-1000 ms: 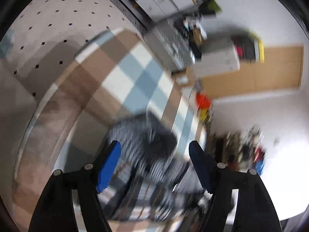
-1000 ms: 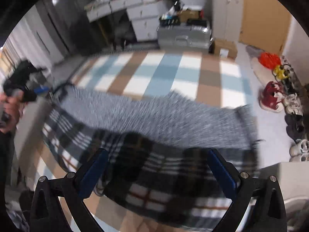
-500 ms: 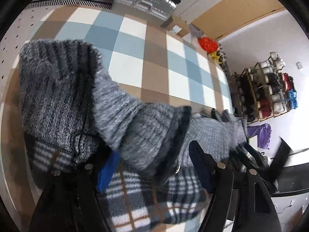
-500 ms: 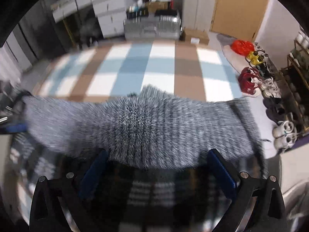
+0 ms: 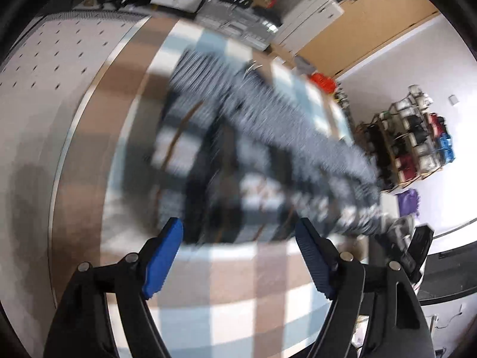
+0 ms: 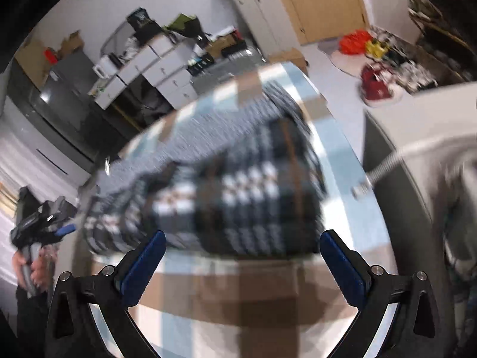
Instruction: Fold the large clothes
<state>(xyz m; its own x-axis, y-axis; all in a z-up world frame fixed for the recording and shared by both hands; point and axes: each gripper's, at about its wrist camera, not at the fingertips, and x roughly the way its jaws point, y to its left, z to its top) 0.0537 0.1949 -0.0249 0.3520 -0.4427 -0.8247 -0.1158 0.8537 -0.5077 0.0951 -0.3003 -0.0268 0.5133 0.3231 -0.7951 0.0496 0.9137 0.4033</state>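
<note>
A large garment (image 5: 238, 155), grey knit outside and dark plaid inside, lies in a folded heap on the checked table cover (image 5: 238, 283); motion blurs both views. My left gripper (image 5: 238, 223) hovers at the heap's near edge. Its jaws are opening and nothing sits between them. In the right wrist view the garment (image 6: 232, 185) lies just beyond my right gripper (image 6: 243, 235), which is open and empty above the checked cover (image 6: 238, 286). A hand holds the left gripper (image 6: 44, 223) at the far left of that view. The right gripper (image 5: 414, 253) shows at the right of the left wrist view.
A shoe rack (image 5: 417, 146) stands against the white wall past the table's right end. White drawer units (image 6: 155, 65) and a wooden door (image 6: 322, 3) line the back. Red shoes (image 6: 378, 85) lie on the floor. A dotted pale surface (image 5: 44, 74) borders the table on the left.
Both grippers have drawn back from the garment toward the table's near edge. The grey knit layer that filled the jaws half a second ago now lies on the plaid part, beyond the fingertips.
</note>
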